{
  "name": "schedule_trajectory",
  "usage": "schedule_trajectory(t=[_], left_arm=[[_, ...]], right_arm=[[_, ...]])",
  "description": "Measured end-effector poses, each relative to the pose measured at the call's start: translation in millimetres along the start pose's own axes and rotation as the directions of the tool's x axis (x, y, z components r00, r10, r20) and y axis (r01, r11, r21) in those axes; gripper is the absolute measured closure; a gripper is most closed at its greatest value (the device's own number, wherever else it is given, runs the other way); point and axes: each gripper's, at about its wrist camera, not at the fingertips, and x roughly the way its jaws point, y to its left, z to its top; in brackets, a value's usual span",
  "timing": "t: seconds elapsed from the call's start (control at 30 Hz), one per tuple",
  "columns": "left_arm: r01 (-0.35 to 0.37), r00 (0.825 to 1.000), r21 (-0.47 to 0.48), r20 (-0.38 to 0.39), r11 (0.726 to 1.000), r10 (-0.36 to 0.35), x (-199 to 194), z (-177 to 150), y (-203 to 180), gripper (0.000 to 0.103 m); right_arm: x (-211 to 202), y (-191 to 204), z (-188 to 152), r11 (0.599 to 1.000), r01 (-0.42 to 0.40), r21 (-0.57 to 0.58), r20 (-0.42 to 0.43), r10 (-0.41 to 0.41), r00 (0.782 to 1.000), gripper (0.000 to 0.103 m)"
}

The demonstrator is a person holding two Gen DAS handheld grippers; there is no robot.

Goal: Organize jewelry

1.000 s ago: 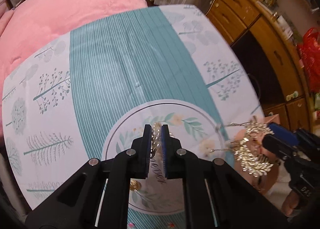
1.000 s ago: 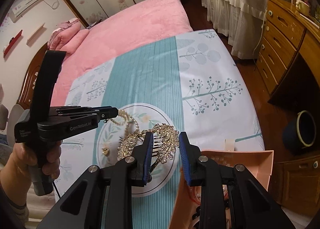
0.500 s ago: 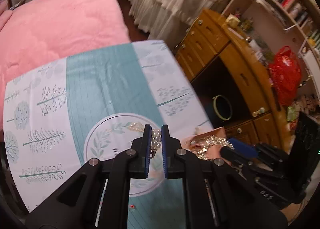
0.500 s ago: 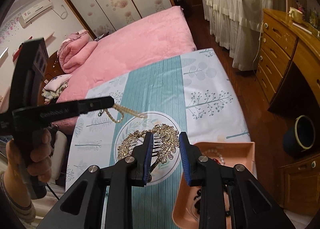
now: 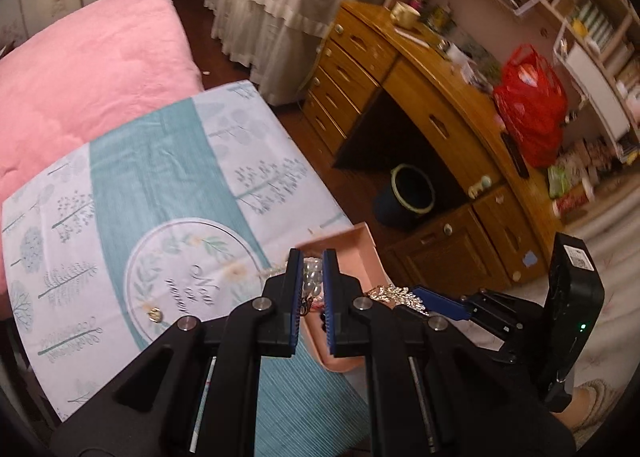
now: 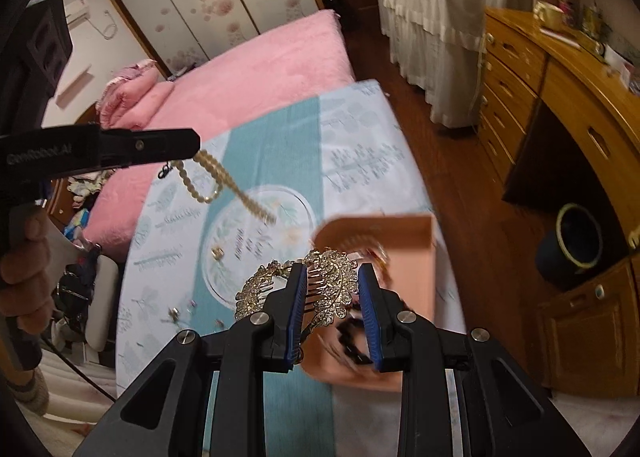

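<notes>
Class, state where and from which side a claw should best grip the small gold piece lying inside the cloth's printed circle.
Probably across its width, from straight above: the small gold piece lies low and alone on the cloth.

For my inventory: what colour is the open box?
Peach-pink box; left wrist view shows it best.

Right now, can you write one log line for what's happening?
left gripper: shut on pearl necklace | right gripper: shut on gold hair comb | both above pink tray
</notes>
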Motion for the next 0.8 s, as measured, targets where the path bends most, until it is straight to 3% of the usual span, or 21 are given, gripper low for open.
schedule_trajectory(t=[0.2, 0.37, 0.6, 0.8], left_arm=[[0.025, 0.998, 0.045, -0.06, 0.999, -0.023, 42.4, -17.1, -37.6, 0.096], [0.024, 0.994, 0.037, -0.111, 0.999, -0.019, 83.9, -24.2, -44.6, 0.096], [-0.006, 0.987, -0.012, -0.159, 1.0, 0.004, 129.8, -29.3, -30.8, 0.096], [-0.03, 0.991, -0.028, -0.128, 0.999, 0.026, 130.8, -23.4, -22.7, 0.095]], right_arm=[[12.0, -29.0, -35.1, 0.998, 0.045, 0.048, -0.052, -0.042, 0.998, 0.077], [21.1, -46.9, -51.2, 0.995, 0.049, 0.083, -0.067, -0.043, 0.997, 0.077], [31.2, -53.0, -49.7, 0.995, 0.053, 0.081, -0.068, -0.048, 0.997, 0.077], [36.9, -54.6, -39.3, 0.994, 0.056, 0.093, -0.066, -0.05, 0.997, 0.077]])
